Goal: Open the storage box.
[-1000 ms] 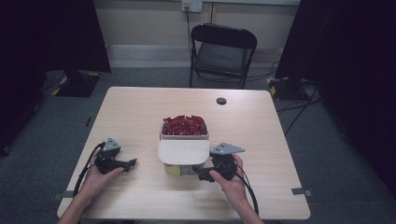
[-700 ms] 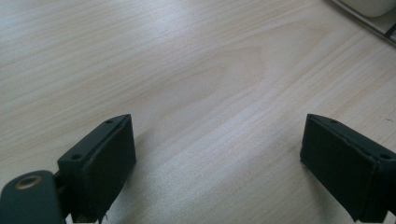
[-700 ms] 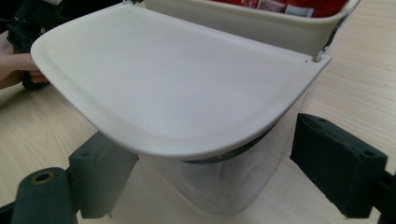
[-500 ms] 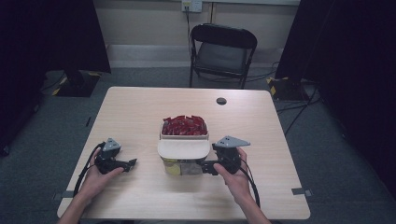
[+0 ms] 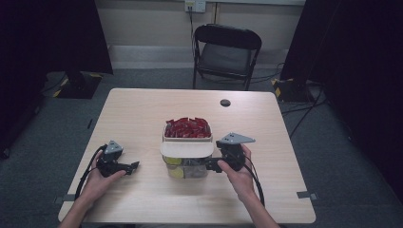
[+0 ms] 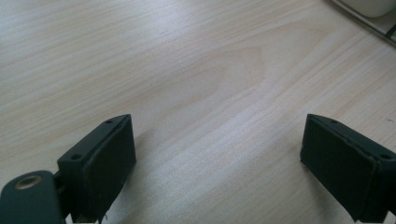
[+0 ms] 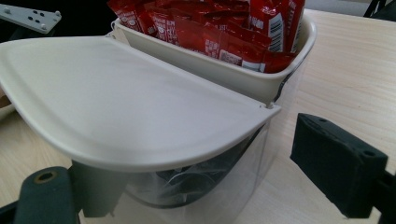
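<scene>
— Cream plastic, that lid [image 5: 186, 148]. Has anything shifted around it?

— Yes. A second ago the right hand-held gripper [image 5: 212, 165] sat lower and closer to the near edge of the desk [image 5: 142, 109]; now it has lifted a little and come in against the right side of the clear container [image 5: 187, 170], just under the lid's overhang.

— What does that mean for the work?

— I'd judge it's lining up to take the lid's edge, or the container wall below it. Nothing has been lifted yet: the lid lies flat over the container's near half, and the red sachets [image 5: 187, 128] sit in the open tray behind it.

— Where is the container?

— Middle of the desk, slightly toward the near edge, between the two hands.

— How wide is the right hand-held gripper?

— Jaws well apart. In the right gripper view the lid's rim [image 7: 154, 161] comes down in front of the left pad [image 7: 95, 198] and the other pad [image 7: 338, 163] stands clear to the right, so it grips nothing. Whether the left pad touches the wall, I cannot tell.

— And the left hand-held gripper [image 5: 135, 166]?

— Resting near the desk's near left corner, jaws wide apart over bare wood, holding nothing.
</scene>
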The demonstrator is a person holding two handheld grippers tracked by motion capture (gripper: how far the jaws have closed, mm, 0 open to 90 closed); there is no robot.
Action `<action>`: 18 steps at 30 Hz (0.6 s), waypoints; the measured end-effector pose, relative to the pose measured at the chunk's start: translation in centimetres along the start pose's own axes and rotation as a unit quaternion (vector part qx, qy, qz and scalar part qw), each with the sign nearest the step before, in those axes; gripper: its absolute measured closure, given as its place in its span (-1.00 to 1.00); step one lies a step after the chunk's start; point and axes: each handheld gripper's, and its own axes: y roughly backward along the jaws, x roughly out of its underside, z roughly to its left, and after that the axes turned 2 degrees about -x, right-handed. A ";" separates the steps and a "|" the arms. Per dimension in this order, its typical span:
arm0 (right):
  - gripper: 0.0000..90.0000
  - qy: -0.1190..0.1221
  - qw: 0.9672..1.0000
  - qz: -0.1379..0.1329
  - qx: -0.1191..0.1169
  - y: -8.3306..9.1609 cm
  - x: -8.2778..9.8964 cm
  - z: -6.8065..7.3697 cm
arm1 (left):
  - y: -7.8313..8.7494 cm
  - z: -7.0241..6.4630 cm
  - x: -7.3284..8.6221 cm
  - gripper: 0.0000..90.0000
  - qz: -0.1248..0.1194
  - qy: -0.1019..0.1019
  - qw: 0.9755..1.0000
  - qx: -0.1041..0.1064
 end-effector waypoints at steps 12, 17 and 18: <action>-0.68 -0.003 1.000 -0.010 -0.001 -0.2 -1.0 -0.5 | 0.0 0.0 0.0 -0.78 0.000 -0.001 1.000 -0.002; -0.68 -0.005 1.000 -0.011 -0.007 -0.5 -1.3 -0.6 | 0.0 0.0 0.0 -0.77 -0.001 0.000 1.000 -0.004; -0.68 -0.006 1.000 -0.012 -0.008 -0.6 -1.3 -0.6 | 0.0 -0.1 0.0 -0.77 -0.002 0.001 1.000 -0.004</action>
